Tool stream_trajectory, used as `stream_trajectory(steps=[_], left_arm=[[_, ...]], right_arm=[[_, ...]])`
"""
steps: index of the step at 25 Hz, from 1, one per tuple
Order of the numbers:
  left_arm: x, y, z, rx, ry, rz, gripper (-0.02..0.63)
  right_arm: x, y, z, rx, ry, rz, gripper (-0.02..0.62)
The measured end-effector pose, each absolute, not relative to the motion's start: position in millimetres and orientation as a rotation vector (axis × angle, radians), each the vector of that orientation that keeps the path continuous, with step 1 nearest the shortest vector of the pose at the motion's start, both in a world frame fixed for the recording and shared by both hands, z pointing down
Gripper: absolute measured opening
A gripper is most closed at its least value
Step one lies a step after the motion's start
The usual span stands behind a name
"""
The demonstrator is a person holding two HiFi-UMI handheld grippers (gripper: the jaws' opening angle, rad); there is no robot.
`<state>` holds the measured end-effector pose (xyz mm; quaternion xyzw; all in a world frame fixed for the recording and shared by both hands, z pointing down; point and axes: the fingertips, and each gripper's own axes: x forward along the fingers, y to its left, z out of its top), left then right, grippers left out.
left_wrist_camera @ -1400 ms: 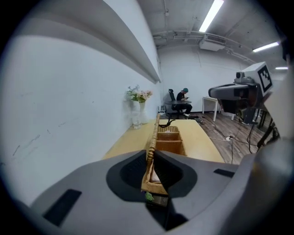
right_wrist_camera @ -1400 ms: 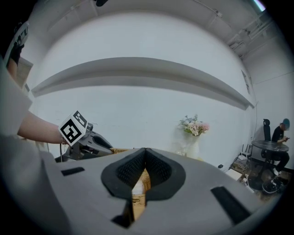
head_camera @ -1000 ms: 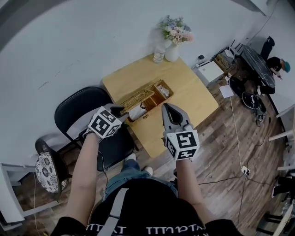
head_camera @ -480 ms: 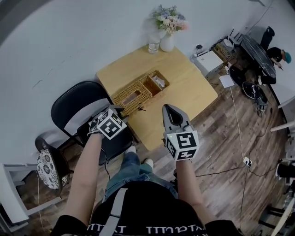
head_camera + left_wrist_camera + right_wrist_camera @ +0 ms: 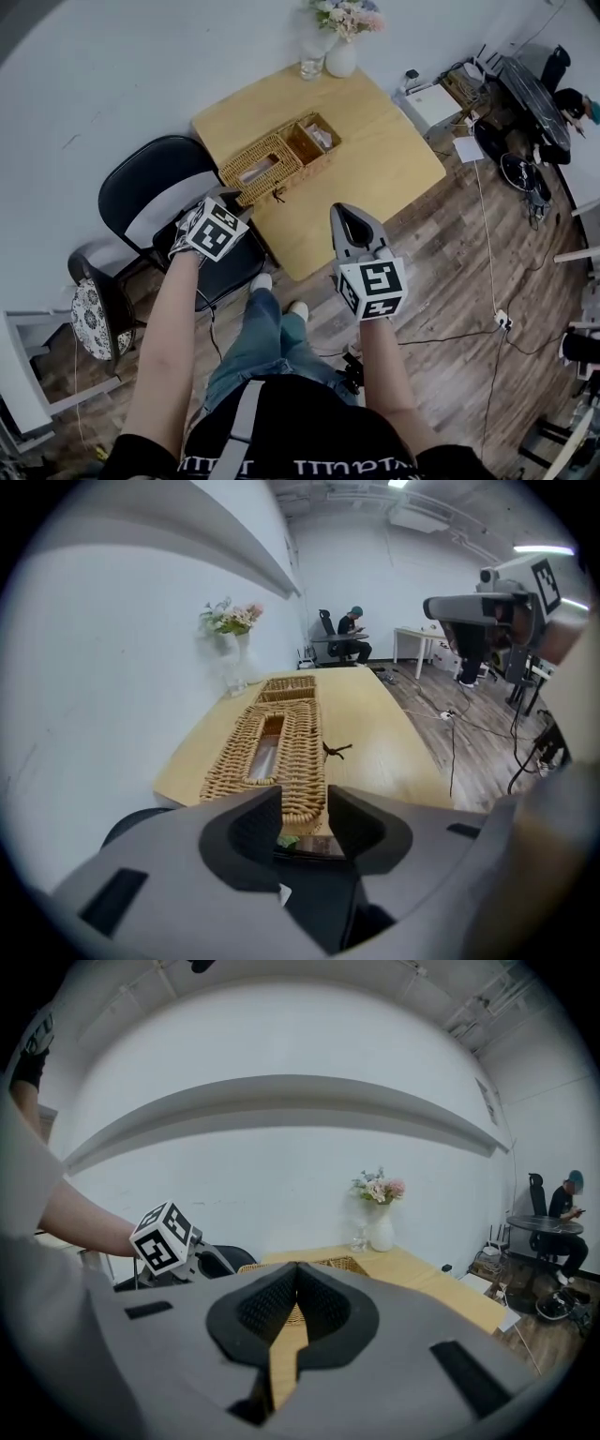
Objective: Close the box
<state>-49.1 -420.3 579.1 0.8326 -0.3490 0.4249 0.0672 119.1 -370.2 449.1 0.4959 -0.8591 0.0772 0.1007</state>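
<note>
Now the wicker box point(image 5: 272, 161) lies on the wooden table point(image 5: 380, 187), its slotted lid flat over the near part and the far compartment uncovered. The left gripper point(image 5: 305, 810) has just been opening and its jaws stand apart on nothing, while the right gripper point(image 5: 296, 1277) is closed and empty. A flower vase point(image 5: 340, 58) stands by the white wall.

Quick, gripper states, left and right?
Left gripper: open, jaws have just been opening, gripping nothing.
Right gripper: shut, empty.

left gripper point(image 5: 305, 806): jaws apart, just been opening, gripping nothing. right gripper point(image 5: 293, 1277): jaws closed together, empty. grippers held well apart.
</note>
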Motion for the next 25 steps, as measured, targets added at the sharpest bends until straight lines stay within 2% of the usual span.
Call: stream_trajectory(steps=[12, 22, 25], left_arm=[[-56.5, -397.2, 502.3, 2.608, -1.296, 0.946, 0.152], [-79.9, -360.4, 415.4, 2.745, -1.458, 0.537, 0.150], [-87.3, -343.4, 391.9, 2.782, -1.489, 0.439, 0.130]], right_arm=[[106.9, -341.0, 409.2, 1.468, -2.577, 0.064, 0.015], [81.3, -304.9, 359.1, 1.540, -2.558, -0.110, 0.015], [77.6, -292.0, 347.2, 1.584, -2.544, -0.119, 0.015]])
